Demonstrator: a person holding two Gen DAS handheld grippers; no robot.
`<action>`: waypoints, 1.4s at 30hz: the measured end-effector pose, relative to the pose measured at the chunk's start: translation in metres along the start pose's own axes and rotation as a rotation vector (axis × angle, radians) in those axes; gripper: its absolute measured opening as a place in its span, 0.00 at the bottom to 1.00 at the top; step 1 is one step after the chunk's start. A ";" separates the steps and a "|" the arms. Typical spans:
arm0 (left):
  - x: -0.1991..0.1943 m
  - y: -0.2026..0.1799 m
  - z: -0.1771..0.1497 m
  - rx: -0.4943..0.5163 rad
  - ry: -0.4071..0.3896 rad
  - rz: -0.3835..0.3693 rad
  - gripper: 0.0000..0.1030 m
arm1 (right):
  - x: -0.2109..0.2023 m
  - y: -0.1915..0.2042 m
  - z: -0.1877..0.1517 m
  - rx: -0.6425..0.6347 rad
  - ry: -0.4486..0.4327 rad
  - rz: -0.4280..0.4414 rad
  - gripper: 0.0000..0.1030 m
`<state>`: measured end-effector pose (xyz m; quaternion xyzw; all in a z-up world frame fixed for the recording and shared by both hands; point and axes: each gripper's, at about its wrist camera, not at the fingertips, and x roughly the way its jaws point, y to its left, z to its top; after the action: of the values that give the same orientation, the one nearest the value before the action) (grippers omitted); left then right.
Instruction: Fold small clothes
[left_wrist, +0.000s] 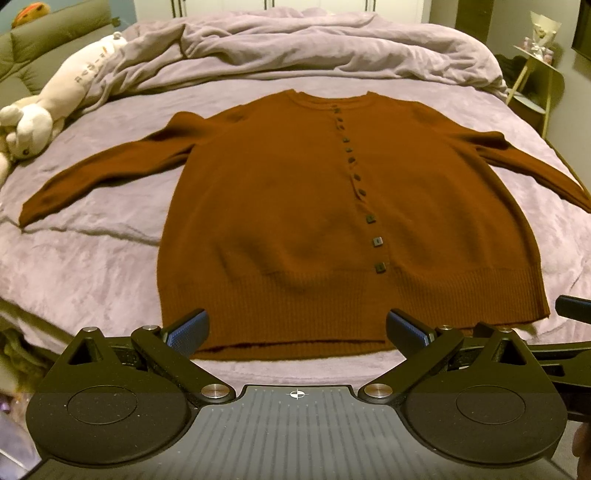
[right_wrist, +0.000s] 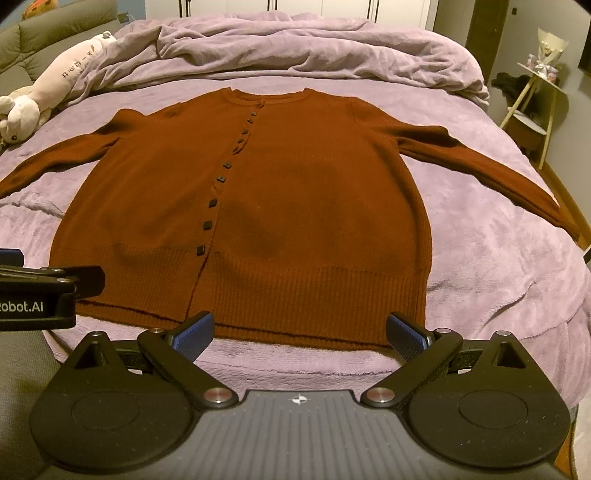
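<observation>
A rust-brown buttoned cardigan (left_wrist: 280, 206) lies flat, front up, on the lilac bed cover, both sleeves spread out sideways; it also shows in the right wrist view (right_wrist: 280, 206). A row of dark square buttons (left_wrist: 373, 219) runs down its front. My left gripper (left_wrist: 297, 330) is open and empty, held just short of the ribbed hem, towards its left part. My right gripper (right_wrist: 299, 332) is open and empty, just short of the hem's right part. The left gripper's body shows at the left edge of the right wrist view (right_wrist: 44, 295).
A rumpled lilac duvet (left_wrist: 295, 48) is piled behind the collar. A white plush toy (left_wrist: 40, 110) lies at the bed's back left. A small side table (left_wrist: 535, 81) stands off the bed at the right. The bed's front edge (right_wrist: 288, 369) lies under the grippers.
</observation>
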<state>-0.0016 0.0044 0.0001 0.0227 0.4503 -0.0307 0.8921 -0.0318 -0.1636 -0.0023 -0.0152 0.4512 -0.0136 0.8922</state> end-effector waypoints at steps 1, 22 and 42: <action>0.000 0.000 0.000 -0.001 0.001 0.000 1.00 | 0.000 0.000 0.000 0.001 0.001 0.002 0.96; 0.000 0.000 -0.001 -0.005 0.006 0.000 1.00 | -0.001 0.000 -0.002 0.008 -0.005 0.007 0.96; 0.000 -0.001 -0.002 -0.008 0.008 -0.003 1.00 | -0.002 0.000 -0.003 0.009 -0.011 0.008 0.96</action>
<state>-0.0033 0.0032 -0.0008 0.0186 0.4539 -0.0301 0.8903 -0.0350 -0.1631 -0.0023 -0.0091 0.4463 -0.0119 0.8947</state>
